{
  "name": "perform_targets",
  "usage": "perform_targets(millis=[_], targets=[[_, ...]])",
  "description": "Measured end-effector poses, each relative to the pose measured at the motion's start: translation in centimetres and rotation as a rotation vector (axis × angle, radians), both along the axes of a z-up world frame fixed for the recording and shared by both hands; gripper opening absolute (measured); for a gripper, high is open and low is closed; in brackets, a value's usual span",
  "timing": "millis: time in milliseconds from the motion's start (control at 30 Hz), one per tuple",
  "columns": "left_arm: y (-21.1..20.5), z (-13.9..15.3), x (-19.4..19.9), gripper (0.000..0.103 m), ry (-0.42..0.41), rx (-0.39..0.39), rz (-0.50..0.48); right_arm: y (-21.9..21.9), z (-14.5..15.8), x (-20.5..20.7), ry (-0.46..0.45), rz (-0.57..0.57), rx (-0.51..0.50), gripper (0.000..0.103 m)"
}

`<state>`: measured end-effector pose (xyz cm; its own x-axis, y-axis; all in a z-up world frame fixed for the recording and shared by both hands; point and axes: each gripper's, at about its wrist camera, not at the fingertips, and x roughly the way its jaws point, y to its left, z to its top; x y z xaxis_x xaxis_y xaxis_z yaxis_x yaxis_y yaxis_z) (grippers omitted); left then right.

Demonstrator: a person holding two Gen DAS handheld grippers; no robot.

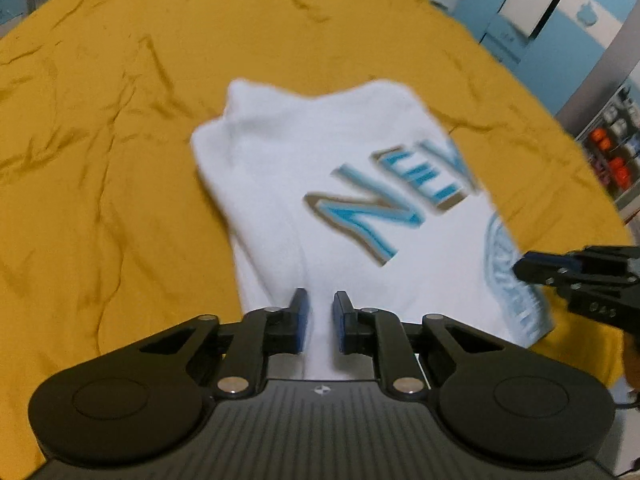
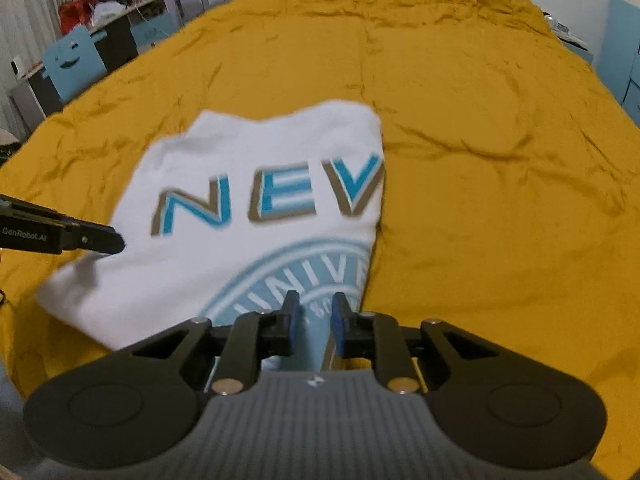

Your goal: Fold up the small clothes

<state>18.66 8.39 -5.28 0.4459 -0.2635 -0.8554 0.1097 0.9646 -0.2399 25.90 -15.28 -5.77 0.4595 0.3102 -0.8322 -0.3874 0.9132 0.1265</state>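
Garment located first: found white T-shirt on the mustard-yellow bedspread, toward the near edge of the bed, with wide bare cover beyond it up to the far edge. Saw it already folded narrow, with one long folded side cutting the blue lettering off after "NEV" and slicing through the pale blue round seal below it. Noted the far end resting on the cover and the near end raised toward the two tools. Logged motion blur over print and hem in both wrist views.

Left hand-held gripper: found clenched on the T-shirt's near edge at its plain white side, with a ridge of white fabric filling the narrow gap between the blue pads and running back to the gripper body. Pointed steeply downward at the bed.

Right hand-held gripper: likewise found clenched on the near edge, at the printed side, with pale blue seal fabric pinched between its pads and trailing back under the body. Seen from the left wrist view as a dark tip at the shirt's right edge, touching the seal.

Recorded both grippers side by side along the same near hem, apart from each other. Bedspread creased all over. Spotted a blue chair and a cluttered desk beyond the bed's far left corner.
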Motion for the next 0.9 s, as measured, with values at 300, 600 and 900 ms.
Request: perform_targets(millis=[300,600,900], targets=[[1.0,1.0,-2.1,0.019,-0.01,-0.034,0.029,-0.6,0.0,-1.0,-0.003,-0.02,0.017,0.016],[-0.3,5.5,-6.4,0.019,-0.104,-0.005,-0.054,-1.1,3.7,-5.2,-0.06,0.038,0.046,0.016],[-0.5,-0.4,-6.7,0.014,0.002,0.049,-0.011,-1.8,-1.0,-6.2,0.003,0.006,0.015,0.016]])
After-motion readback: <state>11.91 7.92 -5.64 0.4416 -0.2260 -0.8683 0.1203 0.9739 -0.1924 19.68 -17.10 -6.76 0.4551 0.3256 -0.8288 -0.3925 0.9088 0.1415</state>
